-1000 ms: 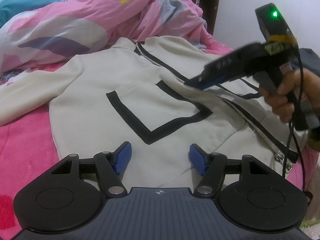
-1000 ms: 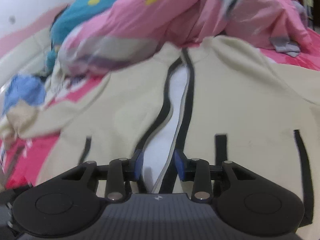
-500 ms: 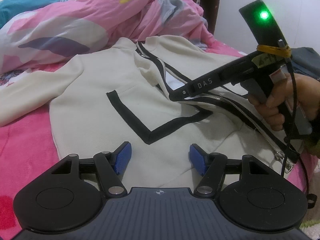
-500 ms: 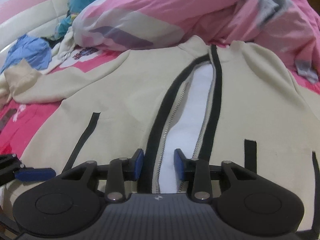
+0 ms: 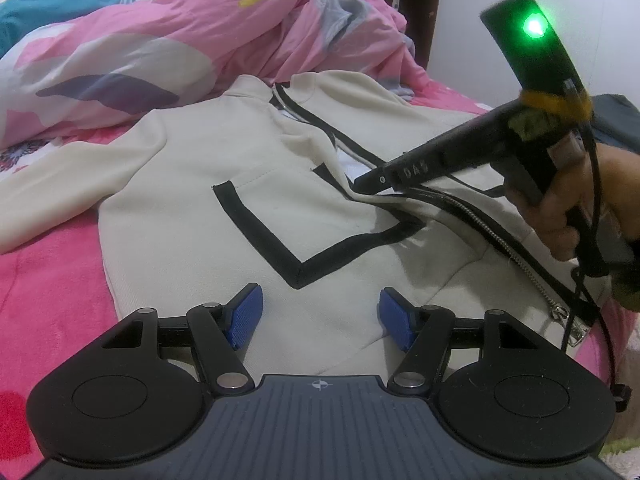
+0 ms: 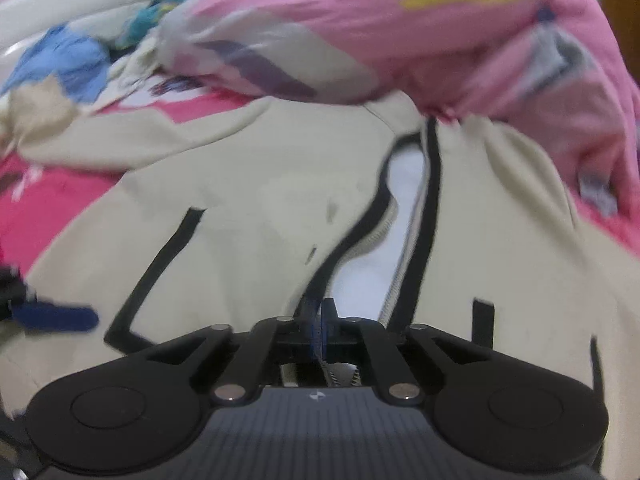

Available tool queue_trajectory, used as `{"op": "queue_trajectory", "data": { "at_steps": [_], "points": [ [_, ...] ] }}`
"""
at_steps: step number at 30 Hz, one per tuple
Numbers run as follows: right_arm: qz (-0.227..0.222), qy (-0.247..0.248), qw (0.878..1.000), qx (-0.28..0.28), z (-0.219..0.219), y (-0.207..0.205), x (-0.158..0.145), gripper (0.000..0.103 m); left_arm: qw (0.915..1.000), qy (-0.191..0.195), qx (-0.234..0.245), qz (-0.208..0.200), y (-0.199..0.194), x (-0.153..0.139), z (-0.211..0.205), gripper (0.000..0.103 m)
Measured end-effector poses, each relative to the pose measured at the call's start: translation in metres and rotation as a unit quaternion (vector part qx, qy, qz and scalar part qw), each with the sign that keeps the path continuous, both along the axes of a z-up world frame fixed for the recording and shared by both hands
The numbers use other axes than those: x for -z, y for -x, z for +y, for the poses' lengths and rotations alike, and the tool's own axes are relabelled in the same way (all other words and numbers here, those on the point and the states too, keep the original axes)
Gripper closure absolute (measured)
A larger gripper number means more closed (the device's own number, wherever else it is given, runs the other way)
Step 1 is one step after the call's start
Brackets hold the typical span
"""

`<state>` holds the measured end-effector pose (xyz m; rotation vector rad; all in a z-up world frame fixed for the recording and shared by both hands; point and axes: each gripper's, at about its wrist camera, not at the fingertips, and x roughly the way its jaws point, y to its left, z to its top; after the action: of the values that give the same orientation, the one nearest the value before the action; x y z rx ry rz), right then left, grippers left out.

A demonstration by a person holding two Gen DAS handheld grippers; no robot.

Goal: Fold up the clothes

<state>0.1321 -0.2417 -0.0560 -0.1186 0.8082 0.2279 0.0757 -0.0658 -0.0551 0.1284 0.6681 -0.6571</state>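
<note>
The cream jacket (image 5: 256, 216) with black trim lies front-up and unzipped on the pink bed (image 5: 44, 288), its collar toward the rumpled pink quilt (image 5: 192, 36) at 12 o'clock. The right claw (image 6: 318, 330) is closing, its blue pads pinching the black-edged zipper flap near mid-front. The left claw (image 5: 320, 316) hovers with pads spread over the hem at 6 o'clock, holding nothing.

From my left claw's camera I can read one marking only: the raised letters "DAS" on the side of my right gripper (image 5: 360, 180), out at two o'clock.
</note>
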Motion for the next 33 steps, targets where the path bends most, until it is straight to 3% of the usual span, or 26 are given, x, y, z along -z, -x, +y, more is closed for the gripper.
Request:
{"op": "queue_trajectory", "data": {
  "at_steps": [3, 9, 13, 17, 19, 22, 27, 30, 33],
  "points": [
    [0.027, -0.036, 0.999, 0.029, -0.013, -0.008, -0.001, 0.082, 1.0000, 0.000, 0.000, 0.000, 0.000, 0.000, 0.000, 0.038],
    [0.091, -0.156, 0.982, 0.051, -0.045, -0.022, 0.001, 0.077, 1.0000, 0.002, 0.001, 0.000, 0.000, 0.000, 0.000, 0.038],
    [0.115, -0.193, 0.974, 0.035, -0.044, -0.029, 0.008, 0.072, 1.0000, 0.003, 0.001, -0.001, 0.000, 0.001, 0.000, 0.038],
    [0.076, -0.128, 0.989, 0.011, -0.021, -0.024, 0.008, 0.076, 1.0000, 0.003, 0.001, -0.001, 0.000, 0.001, 0.000, 0.038],
    [0.046, -0.088, 0.995, 0.006, -0.011, -0.017, 0.005, 0.090, 1.0000, 0.003, 0.001, -0.001, 0.000, 0.001, 0.000, 0.038],
    [-0.010, -0.016, 1.000, -0.007, 0.007, -0.001, 0.001, 0.097, 1.0000, 0.003, 0.001, -0.002, 0.001, 0.001, 0.001, 0.038],
    [-0.093, 0.116, 0.988, -0.028, 0.038, 0.023, 0.003, 0.097, 1.0000, 0.002, 0.001, -0.003, 0.002, 0.002, 0.002, 0.038],
    [-0.104, 0.171, 0.978, -0.053, 0.053, 0.029, 0.010, 0.092, 1.0000, 0.001, 0.001, -0.003, 0.002, 0.002, 0.001, 0.038],
    [-0.095, 0.114, 0.988, -0.050, 0.042, 0.029, -0.002, 0.079, 1.0000, 0.001, 0.001, -0.003, 0.002, 0.001, 0.000, 0.038]
  ]
}}
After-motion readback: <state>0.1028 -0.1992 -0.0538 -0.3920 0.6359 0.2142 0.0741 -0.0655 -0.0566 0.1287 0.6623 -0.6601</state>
